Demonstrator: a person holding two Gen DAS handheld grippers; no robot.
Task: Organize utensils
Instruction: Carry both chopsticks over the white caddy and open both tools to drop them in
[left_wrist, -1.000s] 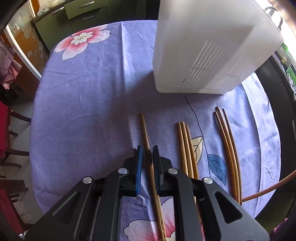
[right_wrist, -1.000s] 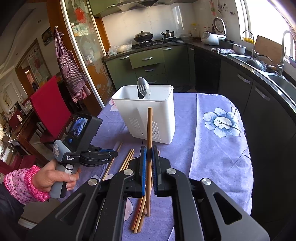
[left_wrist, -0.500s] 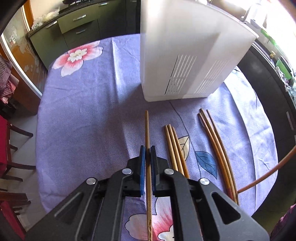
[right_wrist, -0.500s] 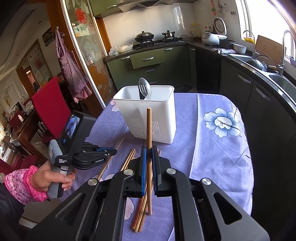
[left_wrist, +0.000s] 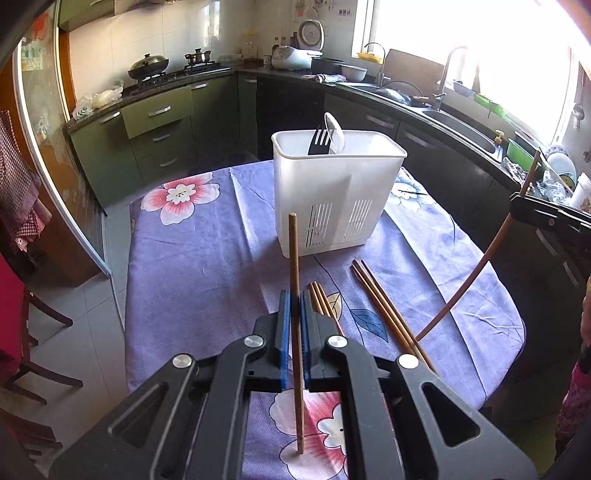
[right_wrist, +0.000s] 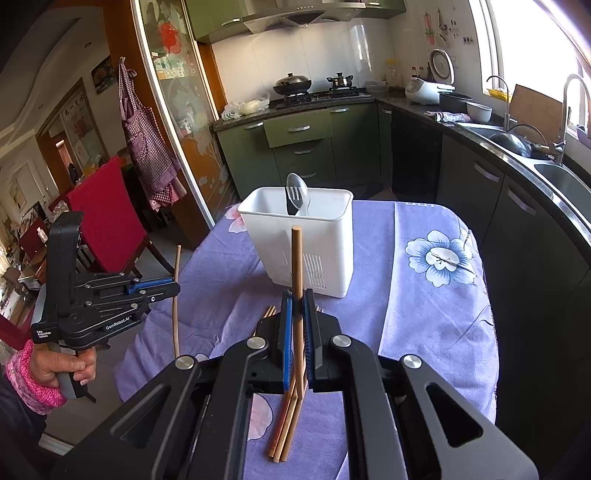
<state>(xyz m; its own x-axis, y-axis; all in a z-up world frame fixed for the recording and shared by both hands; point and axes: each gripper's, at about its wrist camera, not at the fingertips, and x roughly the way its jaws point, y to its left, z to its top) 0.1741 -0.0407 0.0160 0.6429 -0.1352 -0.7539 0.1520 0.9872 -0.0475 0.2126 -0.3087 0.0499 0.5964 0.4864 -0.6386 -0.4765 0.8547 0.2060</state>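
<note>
My left gripper (left_wrist: 294, 295) is shut on a wooden chopstick (left_wrist: 294, 251), held nearly upright above the table; the same gripper (right_wrist: 174, 290) shows at the left of the right wrist view. My right gripper (right_wrist: 297, 295) is shut on another upright chopstick (right_wrist: 297, 258); it (left_wrist: 517, 208) appears at the right edge of the left wrist view. Beyond both stands a white utensil holder (left_wrist: 332, 206) (right_wrist: 325, 240) with a black fork (left_wrist: 318, 142) and a spoon (left_wrist: 335, 133) inside. Two bunches of chopsticks (left_wrist: 322, 301) (left_wrist: 388, 310) lie on the cloth before it.
The round table wears a purple flowered cloth (left_wrist: 207, 266). A hand in a pink sleeve (right_wrist: 55, 369) grips the left tool. A red chair (right_wrist: 107, 218) stands left of the table. Green cabinets, a stove and a sink counter (right_wrist: 517, 155) ring the room.
The left gripper closed on the single chopstick lying on the cloth, lifted it and tilted upward, so the chopstick now stands off the table. The right gripper kept still with its chopstick.
</note>
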